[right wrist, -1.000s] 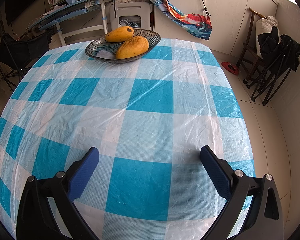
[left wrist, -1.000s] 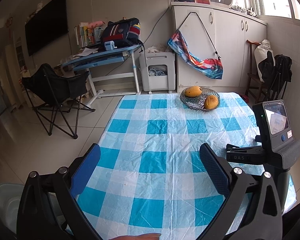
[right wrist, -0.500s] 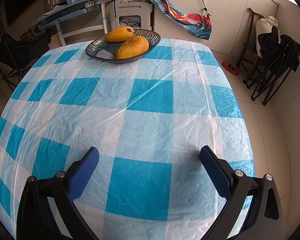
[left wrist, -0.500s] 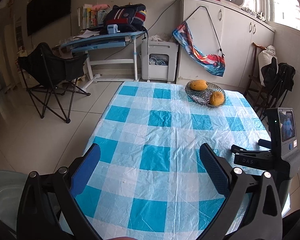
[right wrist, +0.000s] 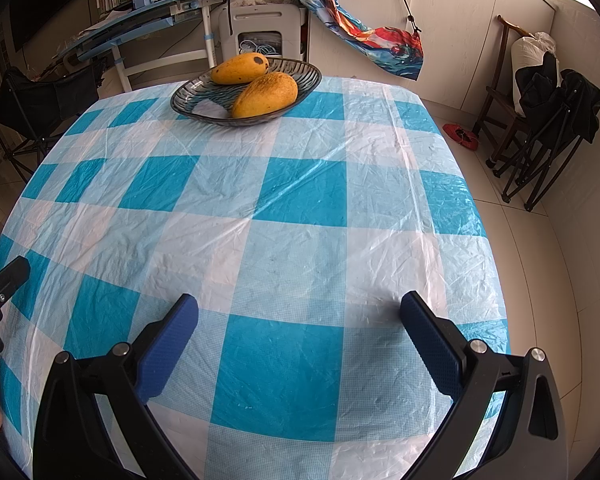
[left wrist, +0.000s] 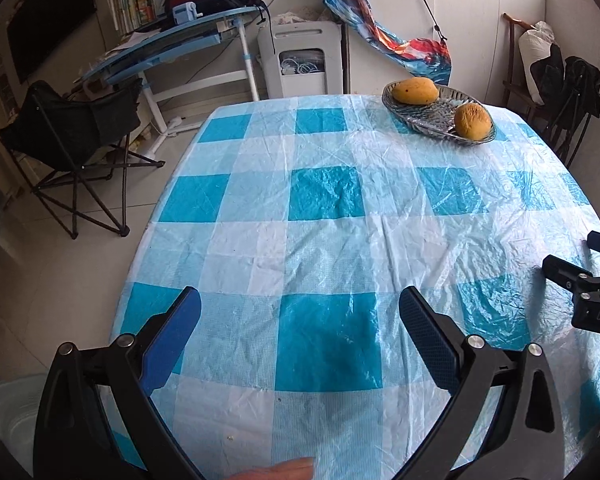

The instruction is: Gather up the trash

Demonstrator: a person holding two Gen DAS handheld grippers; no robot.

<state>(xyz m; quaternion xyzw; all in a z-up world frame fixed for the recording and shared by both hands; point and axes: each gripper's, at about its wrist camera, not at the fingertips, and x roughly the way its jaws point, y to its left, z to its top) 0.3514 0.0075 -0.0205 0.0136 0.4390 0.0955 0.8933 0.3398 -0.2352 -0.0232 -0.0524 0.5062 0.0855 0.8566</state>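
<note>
Trash cannot be seen on the blue-and-white checked table (left wrist: 340, 240); both hand-held grippers, left (left wrist: 300, 320) and right (right wrist: 300, 320), gape wide, holding nothing.

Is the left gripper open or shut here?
Open: the left gripper has its blue pads spread wide, with only checked tablecloth between.

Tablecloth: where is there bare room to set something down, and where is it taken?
The checked tablecloth lies bare from the glass bowl holding two mangoes at the far end down to both open tools, the right tool and the left tool. Only that far end is occupied. The near strip between the tools is narrow for passing a hand.
</note>
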